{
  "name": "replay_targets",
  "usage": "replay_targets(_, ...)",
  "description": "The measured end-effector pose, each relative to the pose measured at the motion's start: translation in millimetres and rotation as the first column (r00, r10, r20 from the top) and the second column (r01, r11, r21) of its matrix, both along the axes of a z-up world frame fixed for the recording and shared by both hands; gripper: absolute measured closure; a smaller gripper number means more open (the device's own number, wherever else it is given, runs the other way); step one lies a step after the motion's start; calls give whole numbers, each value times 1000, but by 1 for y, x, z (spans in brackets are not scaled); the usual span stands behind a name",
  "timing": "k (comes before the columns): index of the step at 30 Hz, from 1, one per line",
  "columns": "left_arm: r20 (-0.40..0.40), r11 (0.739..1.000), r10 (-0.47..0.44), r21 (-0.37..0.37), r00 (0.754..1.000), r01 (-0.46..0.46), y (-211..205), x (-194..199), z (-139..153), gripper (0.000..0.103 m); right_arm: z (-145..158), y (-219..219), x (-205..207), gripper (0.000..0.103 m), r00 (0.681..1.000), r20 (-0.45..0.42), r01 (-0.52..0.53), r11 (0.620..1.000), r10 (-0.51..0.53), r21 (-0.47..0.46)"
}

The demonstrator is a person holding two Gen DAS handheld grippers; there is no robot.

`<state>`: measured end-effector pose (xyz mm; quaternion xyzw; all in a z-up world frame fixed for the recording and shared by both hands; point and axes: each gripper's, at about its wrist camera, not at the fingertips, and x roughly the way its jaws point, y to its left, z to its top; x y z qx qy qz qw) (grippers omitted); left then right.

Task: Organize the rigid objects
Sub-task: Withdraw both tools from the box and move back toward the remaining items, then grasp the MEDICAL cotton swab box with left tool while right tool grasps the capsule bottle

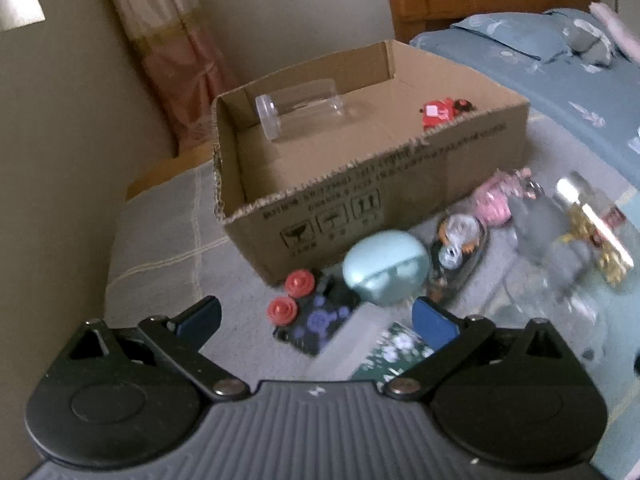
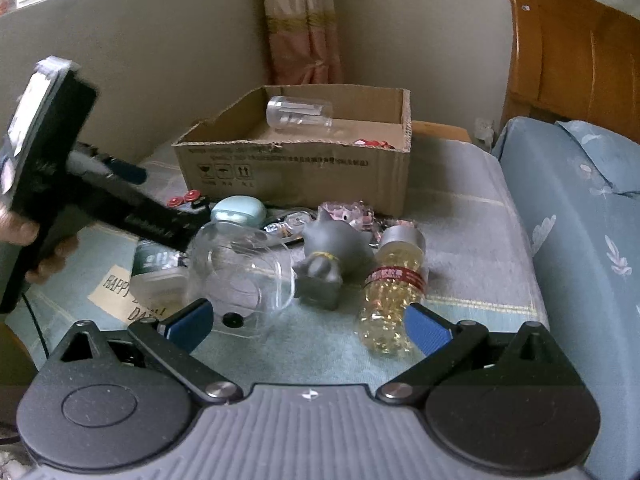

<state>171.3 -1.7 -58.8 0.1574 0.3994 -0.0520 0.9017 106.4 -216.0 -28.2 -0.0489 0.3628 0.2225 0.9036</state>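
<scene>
Fingers spread wide on my right gripper (image 2: 308, 322) and my left gripper (image 1: 316, 318); the clear jar (image 2: 240, 276) looks slippery and breakable, so I'd pinch its rim.

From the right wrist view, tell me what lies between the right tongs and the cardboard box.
A row of loose things: the clear glass jar on its side, the grey cat figurine and the plastic bottle of yellow beads. The open right tongs must pass over them to reach the brown cardboard box.

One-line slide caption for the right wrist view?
Open right gripper faces jar, gray figurine and bottle before the box.
</scene>
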Motion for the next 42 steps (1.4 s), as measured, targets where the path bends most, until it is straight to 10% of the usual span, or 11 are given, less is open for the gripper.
replay_targets(21, -60, 988, 139, -52, 989, -142, 40, -57, -13, 2, 0, -29, 54, 0, 994, 11, -111, 991, 112, -79)
replay_targets(33, -75, 977, 199, -60, 977, -203, 42, -58, -22, 2, -4, -17, 134, 0, 904, -136, -410, 912, 404, -15)
replay_targets(42, -83, 976, 200, -65, 976, -206, 45, -62, -21, 2, -11, -23, 125, 0, 869, -228, -454, 891, 439, -16)
